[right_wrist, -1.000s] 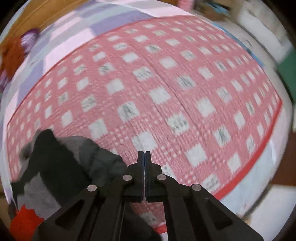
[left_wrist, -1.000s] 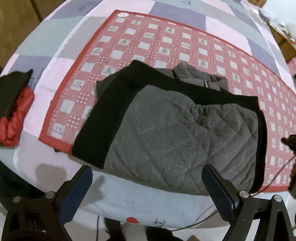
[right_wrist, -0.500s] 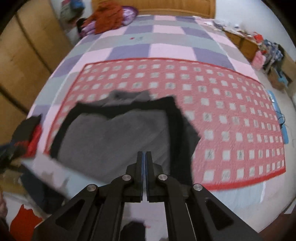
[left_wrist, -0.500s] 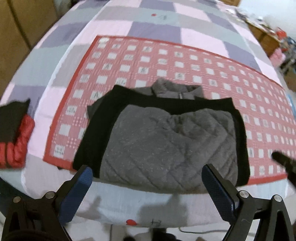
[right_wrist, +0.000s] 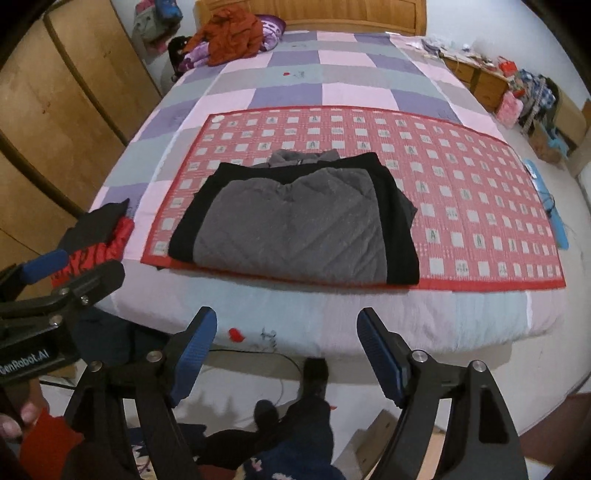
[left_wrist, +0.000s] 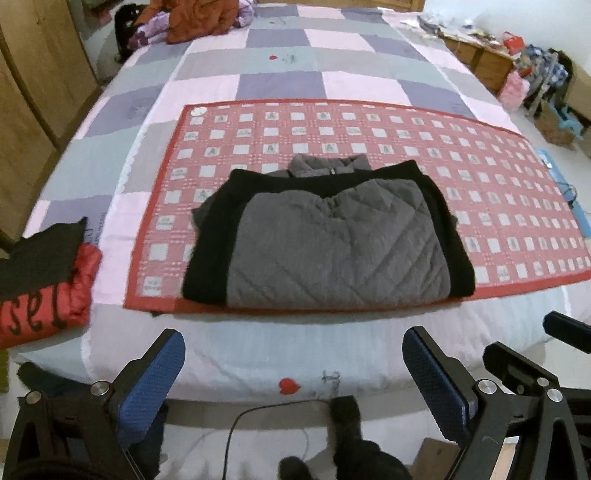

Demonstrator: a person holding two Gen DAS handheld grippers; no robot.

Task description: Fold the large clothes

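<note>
The left gripper [left_wrist: 293,373] hangs spread wide with nothing between its blue pads, off the near edge of the bed [left_wrist: 258,354]. The right gripper [right_wrist: 286,350] is opening, also empty. The folded grey-and-black jacket [left_wrist: 328,236] lies on the red checked mat [left_wrist: 498,192], at the mat's near edge, towards its left end.

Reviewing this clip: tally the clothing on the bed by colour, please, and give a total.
Grey and black: 1, the folded jacket on the red checked mat.
Red and black: 1, the garment at the bed's near left corner.
Orange: 1, the crumpled garment by the headboard.
Total: 3
</note>
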